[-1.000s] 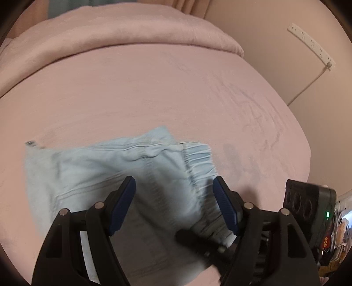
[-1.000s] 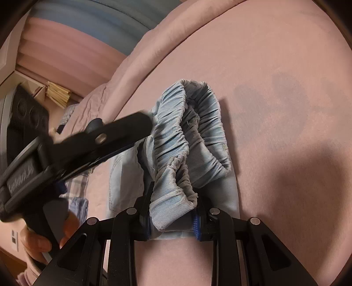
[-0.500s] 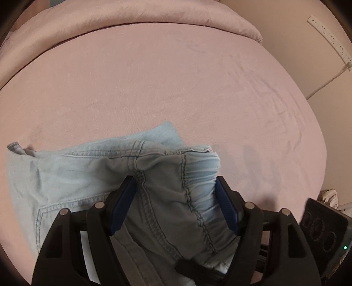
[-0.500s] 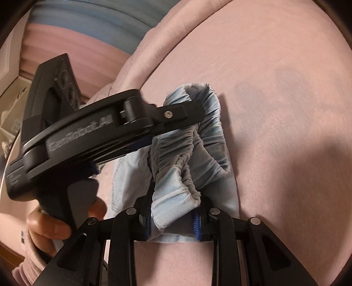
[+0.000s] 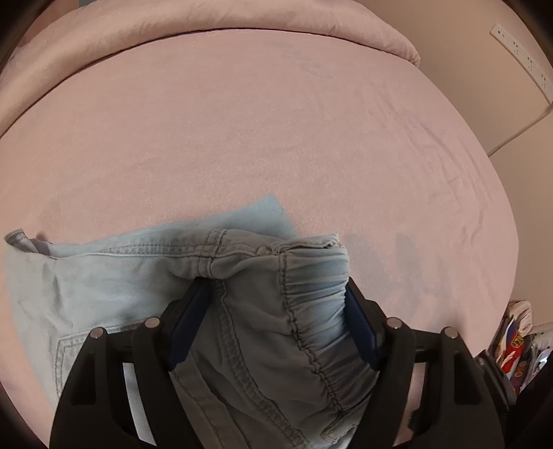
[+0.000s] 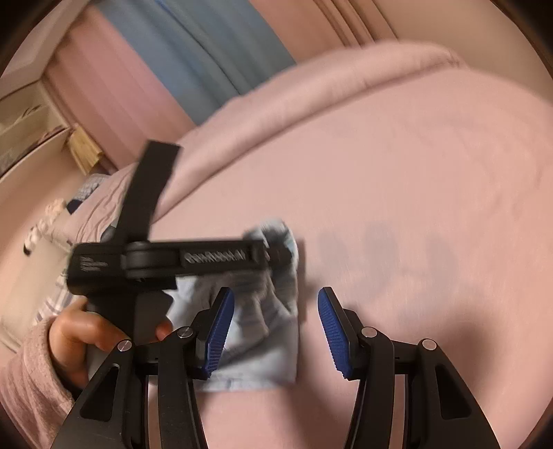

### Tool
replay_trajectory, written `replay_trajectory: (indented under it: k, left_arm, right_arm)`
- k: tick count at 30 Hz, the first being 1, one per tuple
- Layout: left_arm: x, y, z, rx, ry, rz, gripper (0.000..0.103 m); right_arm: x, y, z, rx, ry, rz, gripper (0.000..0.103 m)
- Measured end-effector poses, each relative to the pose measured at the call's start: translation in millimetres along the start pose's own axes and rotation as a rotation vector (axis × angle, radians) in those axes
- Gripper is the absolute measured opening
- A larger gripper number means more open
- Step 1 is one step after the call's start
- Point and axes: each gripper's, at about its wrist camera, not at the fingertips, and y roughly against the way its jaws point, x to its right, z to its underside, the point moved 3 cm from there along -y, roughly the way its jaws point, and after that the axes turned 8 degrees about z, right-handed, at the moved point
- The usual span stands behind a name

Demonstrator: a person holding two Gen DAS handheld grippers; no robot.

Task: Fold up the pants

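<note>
Pale denim pants [image 5: 114, 276] lie bunched on the pink bed [image 5: 276, 138], between our two tools.

In the left wrist view their long axis runs left to right, elastic waistband at the right end. Our left gripper [image 5: 276, 311] has its jaws wide around the waistband bunch, both pads against cloth. Our right gripper [image 6: 273, 328] had the waistband pinched a second ago; now its jaws are opening and stand clear of the cloth (that view is blurred). A rolled pink blanket [image 5: 207, 27] lies along the bed's far edge. In the right wrist view, the left tool and our hand [image 6: 83, 331] block most of the pants.
</note>
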Motion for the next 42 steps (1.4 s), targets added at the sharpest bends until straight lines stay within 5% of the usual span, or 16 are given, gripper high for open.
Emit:
replay_trajectory:
  k: [9, 24, 36, 42]
  left_arm:
    - [-9, -1, -7, -0.01, 0.054, 0.084, 0.076]
    - [-19, 10, -8, 0.031, 0.176, 0.201, 0.077]
    - [-34, 74, 20, 0.212, 0.15, 0.147, 0.076]
    - [-66, 89, 49, 0.218, 0.225, 0.102, 0.076]
  right_arm:
    - [-28, -1, -9, 0.088, 0.124, 0.002, 0.036]
    - [-11, -34, 13, -0.073, 0.115, -0.05, 0.031]
    - [-6, -40, 14, -0.08, 0.098, -0.071, 0.031]
    - [-5, -41, 14, -0.085, 0.09, -0.078, 0.031]
